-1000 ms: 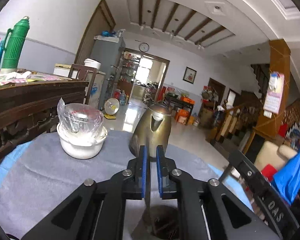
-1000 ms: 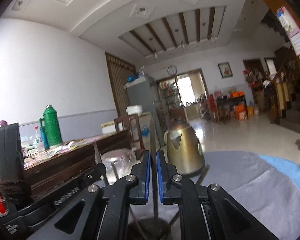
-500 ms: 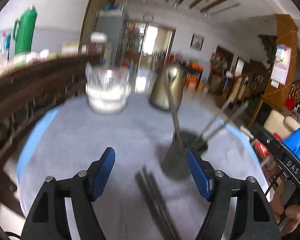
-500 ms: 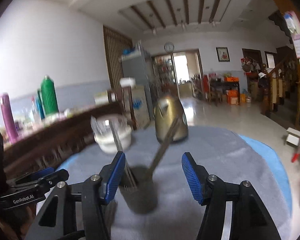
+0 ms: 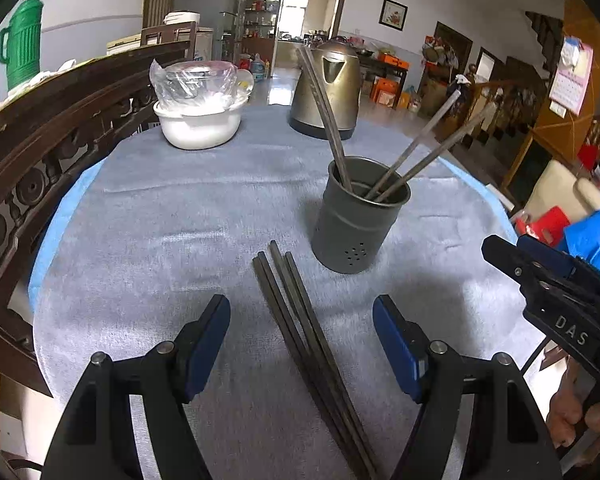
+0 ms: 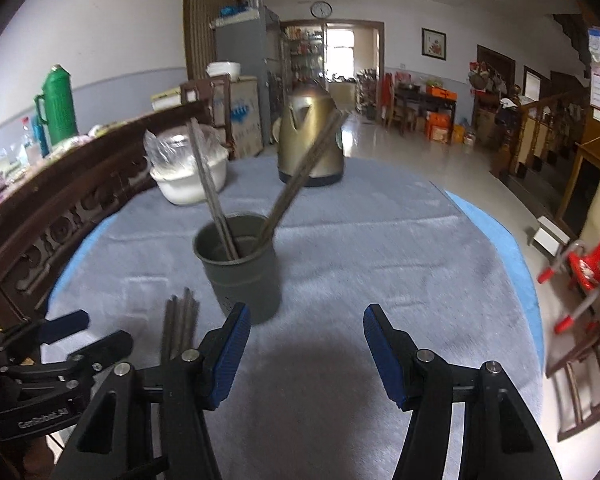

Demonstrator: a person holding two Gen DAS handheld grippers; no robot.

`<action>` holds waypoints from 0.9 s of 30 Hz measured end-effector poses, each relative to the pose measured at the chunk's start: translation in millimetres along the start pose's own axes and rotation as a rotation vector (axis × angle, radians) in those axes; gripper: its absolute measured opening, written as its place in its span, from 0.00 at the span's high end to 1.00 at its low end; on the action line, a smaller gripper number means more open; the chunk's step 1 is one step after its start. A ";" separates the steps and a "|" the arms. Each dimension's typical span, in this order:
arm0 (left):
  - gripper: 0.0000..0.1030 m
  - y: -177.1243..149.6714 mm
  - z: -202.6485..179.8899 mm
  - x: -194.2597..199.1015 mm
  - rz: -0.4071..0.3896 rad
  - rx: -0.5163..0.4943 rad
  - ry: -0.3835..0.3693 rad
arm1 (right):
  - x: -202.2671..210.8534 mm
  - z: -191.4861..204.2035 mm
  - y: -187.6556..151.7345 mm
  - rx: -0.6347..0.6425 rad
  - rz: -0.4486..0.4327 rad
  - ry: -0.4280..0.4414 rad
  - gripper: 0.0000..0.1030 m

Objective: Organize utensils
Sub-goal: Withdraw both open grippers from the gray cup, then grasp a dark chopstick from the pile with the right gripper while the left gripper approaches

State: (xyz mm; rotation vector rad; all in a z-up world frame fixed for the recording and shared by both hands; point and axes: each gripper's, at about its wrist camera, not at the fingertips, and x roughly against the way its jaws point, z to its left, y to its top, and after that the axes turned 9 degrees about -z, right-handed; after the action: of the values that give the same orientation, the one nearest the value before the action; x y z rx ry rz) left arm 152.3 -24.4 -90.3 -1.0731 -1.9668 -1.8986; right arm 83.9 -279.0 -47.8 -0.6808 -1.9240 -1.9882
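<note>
A grey metal utensil cup (image 5: 358,220) stands on the grey table cloth with several dark chopsticks (image 5: 328,112) leaning in it; it also shows in the right wrist view (image 6: 242,268). A bundle of dark chopsticks (image 5: 300,328) lies flat on the cloth in front of the cup, between the jaws of my left gripper (image 5: 301,344), which is open and empty above them. My right gripper (image 6: 306,356) is open and empty over bare cloth, to the right of the cup. The lying chopsticks show in the right wrist view (image 6: 178,326) too.
A brass kettle (image 5: 327,92) and a white bowl holding a plastic-wrapped container (image 5: 198,110) stand at the far side of the table. A dark carved wooden cabinet (image 5: 40,148) borders the left. The right gripper's body (image 5: 560,292) shows at the left view's right edge.
Both grippers were shut on chopsticks over the cup, then opened and let them drop in. Both have pulled back and tilted down toward the table; the left now hovers over the lying chopsticks.
</note>
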 end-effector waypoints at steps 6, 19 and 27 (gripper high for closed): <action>0.28 -0.3 -5.1 -5.5 0.018 -0.024 0.007 | -7.4 -2.5 -4.0 0.016 0.039 -0.035 0.38; 0.28 -4.1 -8.0 -16.7 0.044 -0.040 0.014 | -18.4 -3.5 -10.1 0.028 0.078 -0.065 0.38; 0.28 -5.9 -4.6 -21.1 0.054 -0.038 0.017 | -24.1 1.8 -13.1 0.040 0.095 -0.068 0.38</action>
State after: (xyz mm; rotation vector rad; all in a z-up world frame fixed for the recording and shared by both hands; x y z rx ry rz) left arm 162.2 -35.5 -107.0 -1.1054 -1.8803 -1.9182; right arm 97.7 -279.1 -71.6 -0.8231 -1.9269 -1.8877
